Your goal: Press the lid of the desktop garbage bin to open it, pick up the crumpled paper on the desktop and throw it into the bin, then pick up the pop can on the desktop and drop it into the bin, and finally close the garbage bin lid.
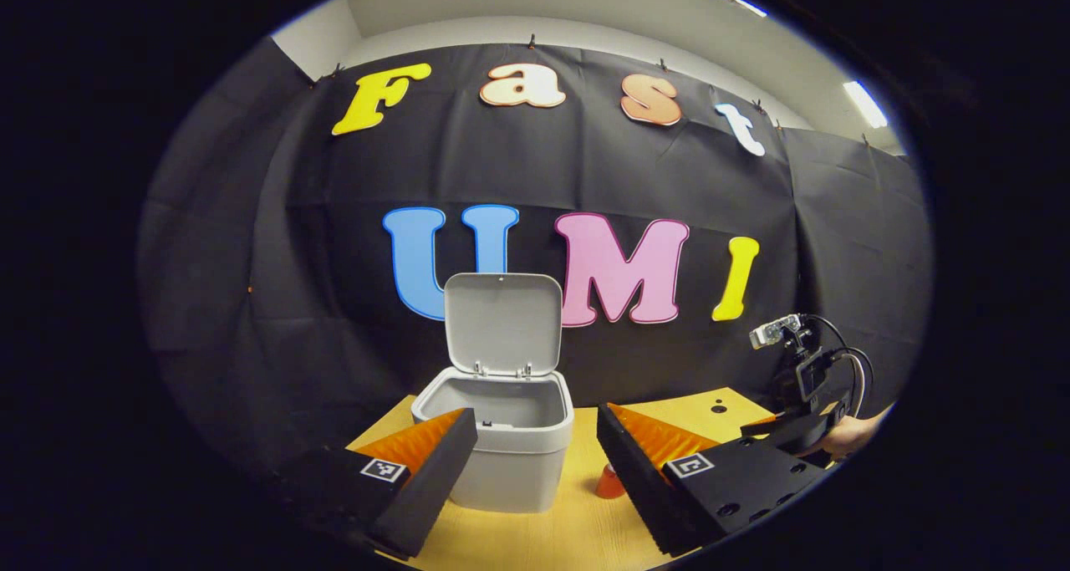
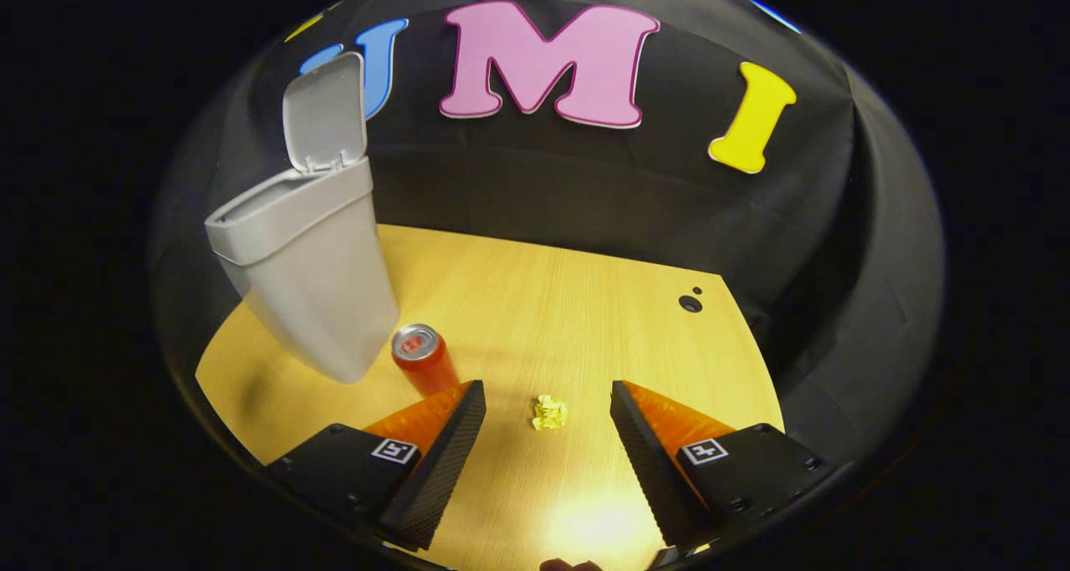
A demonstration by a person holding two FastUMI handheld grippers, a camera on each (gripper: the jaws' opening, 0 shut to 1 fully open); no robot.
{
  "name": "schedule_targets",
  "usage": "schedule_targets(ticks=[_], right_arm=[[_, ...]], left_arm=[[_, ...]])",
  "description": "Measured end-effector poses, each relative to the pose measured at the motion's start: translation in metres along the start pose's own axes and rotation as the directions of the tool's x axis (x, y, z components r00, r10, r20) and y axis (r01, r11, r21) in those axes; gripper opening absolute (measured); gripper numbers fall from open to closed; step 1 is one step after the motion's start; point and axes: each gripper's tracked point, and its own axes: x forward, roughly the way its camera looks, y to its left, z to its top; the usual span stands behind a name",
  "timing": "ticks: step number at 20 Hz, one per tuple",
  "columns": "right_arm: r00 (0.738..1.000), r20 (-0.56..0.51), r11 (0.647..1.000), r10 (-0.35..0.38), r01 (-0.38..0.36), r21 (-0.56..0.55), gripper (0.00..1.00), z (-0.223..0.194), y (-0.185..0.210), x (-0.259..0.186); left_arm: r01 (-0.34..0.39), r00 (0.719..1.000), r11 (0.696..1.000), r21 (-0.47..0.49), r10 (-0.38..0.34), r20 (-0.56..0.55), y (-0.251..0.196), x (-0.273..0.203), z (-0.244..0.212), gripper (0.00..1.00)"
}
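— Nearest in the right gripper view?
— Right gripper (image 2: 547, 416), jaws released and spread wide, hovering over the wooden desk (image 2: 585, 303). Crumpled paper (image 2: 550, 412) lying on the desk between the fingers, touching neither.

— Around it?
— Pop can (image 2: 422, 358) upright just left of the left finger, close beside the garbage bin (image 2: 309, 278). Lid (image 2: 324, 113) standing open at the back rim. Bare wood to the right and behind, out to the curved desk edge; two small holes (image 2: 690, 302) near that far right edge.

— And the left gripper view?
— Left gripper (image 1: 535, 450), jaws likewise released, held before the open bin with its mouth exposed between the fingers. Black cloth wall (image 1: 251, 303) close behind; pale ceiling with strip lights (image 1: 865, 103) above.
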Motion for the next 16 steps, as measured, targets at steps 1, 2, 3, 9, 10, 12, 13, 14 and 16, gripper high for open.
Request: schedule_targets(ticks=[1,2,3,9,10,12,13,14,16], right_arm=[[1.000,-0.030,1.000,0.008,-0.007,0.006,0.98,-0.005,0.001,0.015],[0.998,-0.064,1.000,0.019,-0.018,0.020,0.98,-0.012,0.003,0.030],[0.995,-0.102,0.999,0.023,-0.020,0.034,0.98,-0.020,0.002,0.045],[0.961,-0.274,0.997,0.046,-0.028,0.072,0.99,-0.063,-0.007,0.101],[0.955,-0.292,0.997,0.050,-0.030,0.074,0.98,-0.068,-0.007,0.108],[0.944,-0.324,0.997,0.063,-0.042,0.070,0.98,-0.078,-0.005,0.116],[0.942,-0.327,0.996,0.072,-0.054,0.065,0.99,-0.080,-0.002,0.119],[0.943,-0.326,0.997,0.075,-0.060,0.055,0.99,-0.083,0.000,0.122],[0.937,-0.341,0.997,0.071,-0.067,0.025,0.98,-0.090,0.001,0.124]], left_arm=[[-0.015,1.000,1.000,0.001,0.015,-0.014,0.002,-0.003,-0.006,0.96],[-0.025,0.999,1.000,0.000,0.025,-0.032,0.003,-0.004,-0.014,0.96],[-0.035,0.998,0.999,-0.002,0.034,-0.050,0.003,-0.005,-0.021,0.96],[-0.095,0.991,0.995,-0.008,0.094,-0.091,0.005,-0.011,-0.035,0.97],[-0.104,0.990,0.995,-0.005,0.103,-0.092,0.005,-0.012,-0.037,0.97],[-0.118,0.987,0.993,-0.002,0.117,-0.106,0.006,-0.011,-0.043,0.96],[-0.121,0.986,0.993,-0.003,0.120,-0.114,0.007,-0.011,-0.046,0.97],[-0.125,0.985,0.992,-0.005,0.124,-0.119,0.006,-0.011,-0.048,0.97],[-0.127,0.984,0.992,-0.013,0.124,-0.131,0.004,-0.007,-0.051,0.97]])
